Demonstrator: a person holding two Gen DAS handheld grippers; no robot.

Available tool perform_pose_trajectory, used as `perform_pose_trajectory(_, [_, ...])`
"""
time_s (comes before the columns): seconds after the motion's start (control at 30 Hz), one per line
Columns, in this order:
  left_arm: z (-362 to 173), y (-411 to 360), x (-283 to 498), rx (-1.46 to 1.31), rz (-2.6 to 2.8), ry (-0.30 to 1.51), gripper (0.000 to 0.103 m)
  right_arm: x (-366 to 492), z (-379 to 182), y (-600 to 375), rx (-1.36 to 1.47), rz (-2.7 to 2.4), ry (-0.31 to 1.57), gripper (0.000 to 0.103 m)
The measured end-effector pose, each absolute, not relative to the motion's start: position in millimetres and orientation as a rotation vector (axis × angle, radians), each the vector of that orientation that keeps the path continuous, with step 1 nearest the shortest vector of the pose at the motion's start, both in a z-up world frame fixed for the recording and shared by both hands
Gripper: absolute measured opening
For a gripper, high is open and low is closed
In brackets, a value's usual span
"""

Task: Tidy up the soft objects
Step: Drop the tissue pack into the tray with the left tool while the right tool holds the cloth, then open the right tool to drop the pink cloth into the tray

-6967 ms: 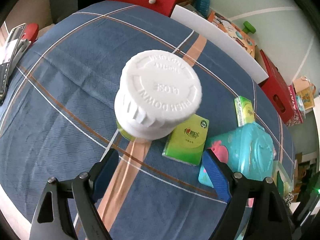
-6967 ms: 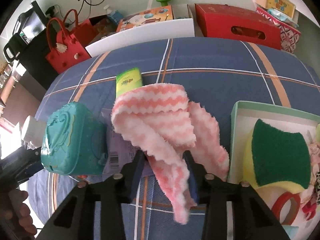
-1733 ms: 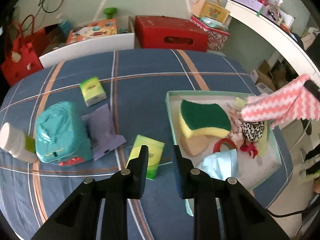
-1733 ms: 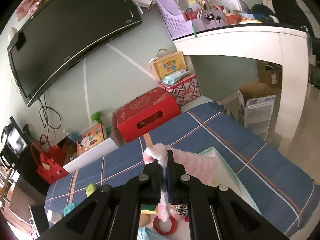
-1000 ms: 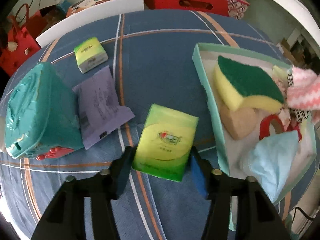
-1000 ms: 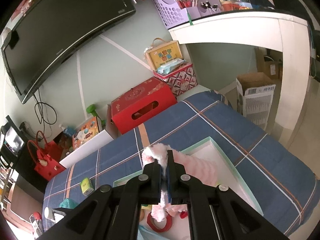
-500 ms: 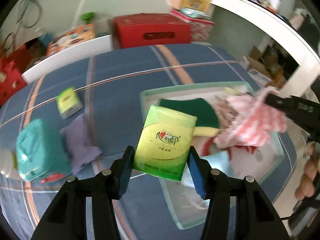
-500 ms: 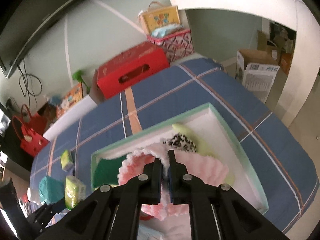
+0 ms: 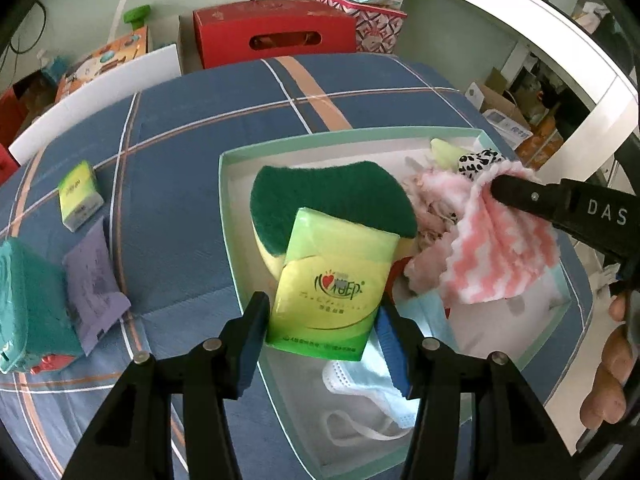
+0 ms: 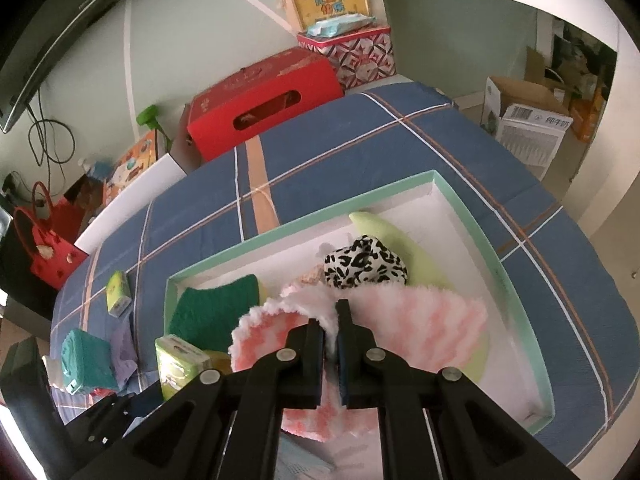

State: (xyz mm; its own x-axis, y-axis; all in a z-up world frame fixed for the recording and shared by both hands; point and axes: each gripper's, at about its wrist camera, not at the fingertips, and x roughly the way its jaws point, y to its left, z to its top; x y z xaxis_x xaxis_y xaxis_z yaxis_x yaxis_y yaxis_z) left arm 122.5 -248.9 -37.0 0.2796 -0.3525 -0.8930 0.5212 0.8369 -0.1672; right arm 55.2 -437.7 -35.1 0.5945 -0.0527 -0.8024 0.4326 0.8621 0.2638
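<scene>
Blue plaid tablecloth under everything. Mint-rimmed tray holds green sponge, face mask. Your right gripper clamped on pink striped cloth, low over tray. Your left gripper grips green tissue pack, raised over tray's near-left edge.

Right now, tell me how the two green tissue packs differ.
The larger tissue pack is clamped upright in the left gripper, above the tray; the small tissue pack lies untouched on the blue cloth. The held one shows a heart logo; the small one's print is too small to read. Both are green-and-yellow wrapped.
</scene>
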Motion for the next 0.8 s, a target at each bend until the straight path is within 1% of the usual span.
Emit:
perform_pose_trajectory(0.07, [-34.6,-247.3,121.1,0.157,-0.599,1.153,0.057,51.7,-28.4,-437.4,0.454,-0.308,0.883,0.008])
perform_pose_trajectory(0.1, [-31.8,-246.1,120.0,0.151,-0.600,1.150,0.061,50.8,-25.9,-436.9,0.450,-0.313,0.879,0.011])
perform_pose_trajectory(0.13, [-28.6,-245.0,119.0,0.145,-0.599,1.144,0.066,48.4,-22.0,-436.6,0.443,-0.318,0.870,0.020])
perform_pose_trajectory(0.17, [-24.4,-243.3,117.9,0.142,-0.597,1.136,0.067,47.7,-20.0,-436.9,0.440,-0.323,0.866,0.031])
perform_pose_trajectory(0.2, [-19.9,-241.5,116.8,0.137,-0.596,1.127,0.068,45.2,-15.9,-436.4,0.430,-0.333,0.857,0.034])
perform_pose_trajectory(0.37, [3.2,-226.1,114.2,0.087,-0.590,1.088,0.070,37.1,2.2,-433.4,0.399,-0.345,0.819,0.035])
perform_pose_trajectory(0.4, [7.1,-222.0,114.3,0.081,-0.574,1.080,0.072,35.0,6.6,-432.4,0.392,-0.348,0.808,0.037])
perform_pose_trajectory(0.47, [14.7,-212.4,116.5,0.070,-0.533,1.059,0.074,33.1,10.4,-431.0,0.384,-0.352,0.802,0.047])
perform_pose_trajectory(0.5, [17.3,-207.9,117.7,0.066,-0.516,1.051,0.075,32.5,12.6,-429.6,0.374,-0.355,0.801,0.050])
perform_pose_trajectory(0.57, [22.1,-197.8,120.7,0.062,-0.473,1.035,0.082,32.2,13.8,-428.4,0.364,-0.359,0.804,0.062])
perform_pose_trajectory(0.6, [24.0,-192.2,122.6,0.058,-0.455,1.026,0.088,32.6,14.1,-427.4,0.358,-0.362,0.808,0.065])
perform_pose_trajectory(0.63, [25.4,-187.8,123.9,0.052,-0.440,1.017,0.090,33.1,14.0,-426.8,0.354,-0.362,0.812,0.068])
perform_pose_trajectory(0.7, [27.4,-176.6,128.2,0.035,-0.402,1.007,0.090,34.2,13.6,-424.9,0.345,-0.358,0.819,0.070])
perform_pose_trajectory(0.73, [27.6,-171.9,130.9,0.028,-0.387,1.006,0.090,34.7,13.3,-423.8,0.339,-0.357,0.823,0.074])
perform_pose_trajectory(0.77, [26.7,-166.0,134.1,0.020,-0.369,1.009,0.091,35.2,13.0,-422.9,0.335,-0.357,0.827,0.080])
perform_pose_trajectory(0.8, [26.7,-161.4,137.0,0.015,-0.354,1.013,0.093,35.8,12.4,-421.7,0.329,-0.356,0.831,0.083])
